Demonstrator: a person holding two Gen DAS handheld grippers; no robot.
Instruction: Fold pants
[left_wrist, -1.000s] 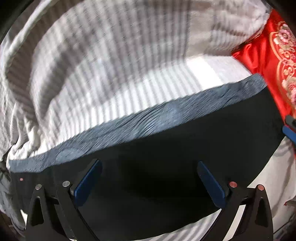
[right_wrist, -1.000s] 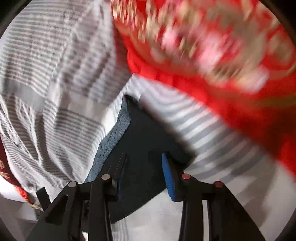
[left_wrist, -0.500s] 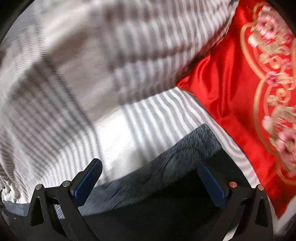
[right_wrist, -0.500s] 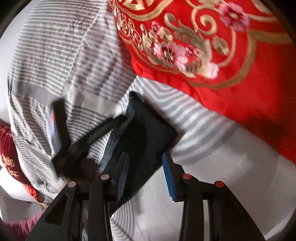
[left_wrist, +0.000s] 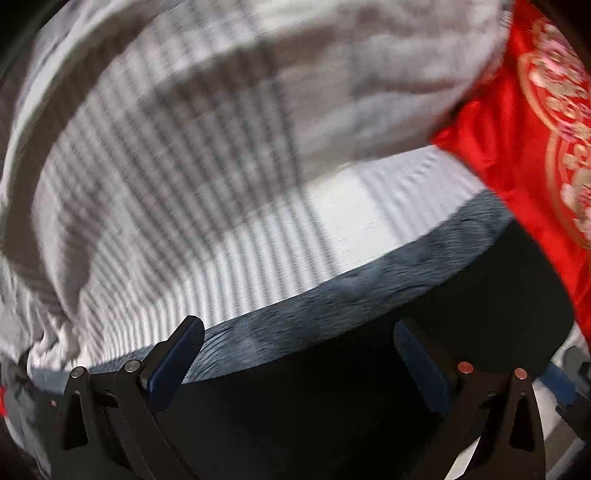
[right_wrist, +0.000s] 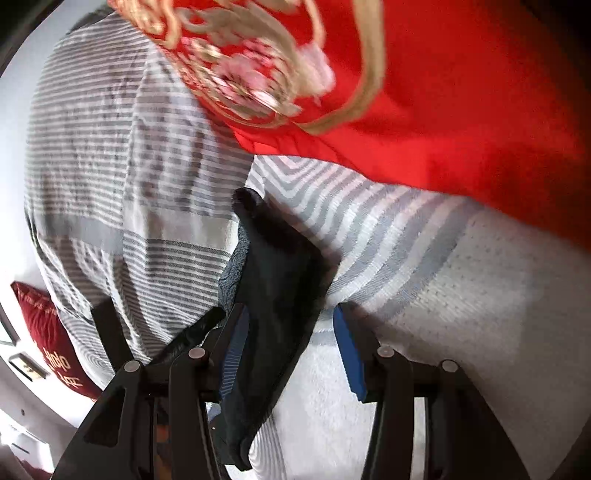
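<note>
Lying on the striped bedding, the pants are the landmark: one dark garment, its fleecy grey band running as a long edge across the left wrist view. To the left of that edge sits rumpled striped cover; to the right, touching the pants' end, one red embroidered cushion. The left gripper hovers over the dark cloth with jaws spread wide and nothing pinched; the band lies just ahead of it. In the right wrist view the pants run lengthwise away from the right gripper, whose jaws are opening; the cloth lies against the left pad, and the right pad stands clear over bedding, so no grip holds. A second, darker red cushion sits far left. Judged nearer the band: the left gripper.
</note>
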